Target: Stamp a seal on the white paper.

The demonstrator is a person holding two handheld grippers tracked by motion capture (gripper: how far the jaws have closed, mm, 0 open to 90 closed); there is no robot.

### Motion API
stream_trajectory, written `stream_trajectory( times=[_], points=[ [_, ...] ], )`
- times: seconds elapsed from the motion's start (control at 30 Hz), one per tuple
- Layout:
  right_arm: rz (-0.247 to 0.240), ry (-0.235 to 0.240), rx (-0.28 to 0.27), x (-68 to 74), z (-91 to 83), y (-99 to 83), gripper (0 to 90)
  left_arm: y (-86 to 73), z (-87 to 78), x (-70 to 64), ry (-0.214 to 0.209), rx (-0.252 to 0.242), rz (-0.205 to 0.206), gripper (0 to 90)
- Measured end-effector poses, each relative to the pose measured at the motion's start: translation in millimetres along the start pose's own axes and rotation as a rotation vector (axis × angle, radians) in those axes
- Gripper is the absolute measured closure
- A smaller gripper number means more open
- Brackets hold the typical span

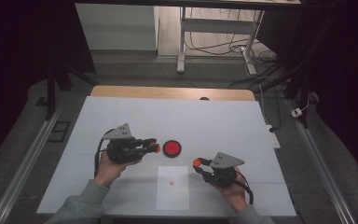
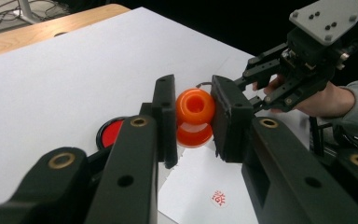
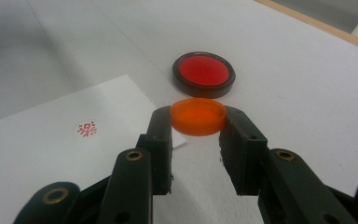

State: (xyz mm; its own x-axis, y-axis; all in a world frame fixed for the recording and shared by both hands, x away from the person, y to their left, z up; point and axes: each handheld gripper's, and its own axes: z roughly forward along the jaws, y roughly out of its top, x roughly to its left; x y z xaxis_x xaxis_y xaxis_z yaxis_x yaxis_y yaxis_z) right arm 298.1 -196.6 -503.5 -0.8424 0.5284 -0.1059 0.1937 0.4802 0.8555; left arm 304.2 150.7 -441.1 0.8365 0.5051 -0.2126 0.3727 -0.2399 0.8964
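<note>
Gripping orange stamp betw. both jaws of left gripper, jaws narrow, pressed on its sides; stamp lifted off table, just left of red ink pad, near but apart. Pinching orange cap at jaw tips of right gripper, jaws closed on its rim, cap level, open side up, above edge of paper sheet, ink pad just beyond. Lying flat on white table cover: sheet w/ red stamp mark near its middle. Count: 1 stamp, 1 cap, 1 ink pad, 1 sheet, 1 mark, 2 grippers.
</note>
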Motion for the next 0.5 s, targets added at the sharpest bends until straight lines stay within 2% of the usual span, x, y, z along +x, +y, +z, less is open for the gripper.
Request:
stream_trajectory(
  times=[0.13, 0.3, 0.4, 0.5],
  points=[
    [0.002, 0.002, -0.006, 0.5, 0.5, 0.1, 64.3, 2.8, 1.4, -1.8, 0.013, -0.002, 0.009, 72.0],
    [0.001, 0.004, -0.01, 0.6, 0.7, 0.2, 64.3, 11.6, 4.4, -2.5, 0.003, -0.024, -0.001, 72.1],
    [-0.002, 0.003, -0.007, 0.1, -0.2, 0.4, 64.3, 12.5, 7.8, -5.2, 0.022, 0.003, 0.023, 72.0],
    [-0.003, 0.002, -0.006, -0.2, -0.7, 0.4, 64.3, 11.2, 9.8, -3.5, 0.02, 0.011, 0.013, 72.0]
  ],
)
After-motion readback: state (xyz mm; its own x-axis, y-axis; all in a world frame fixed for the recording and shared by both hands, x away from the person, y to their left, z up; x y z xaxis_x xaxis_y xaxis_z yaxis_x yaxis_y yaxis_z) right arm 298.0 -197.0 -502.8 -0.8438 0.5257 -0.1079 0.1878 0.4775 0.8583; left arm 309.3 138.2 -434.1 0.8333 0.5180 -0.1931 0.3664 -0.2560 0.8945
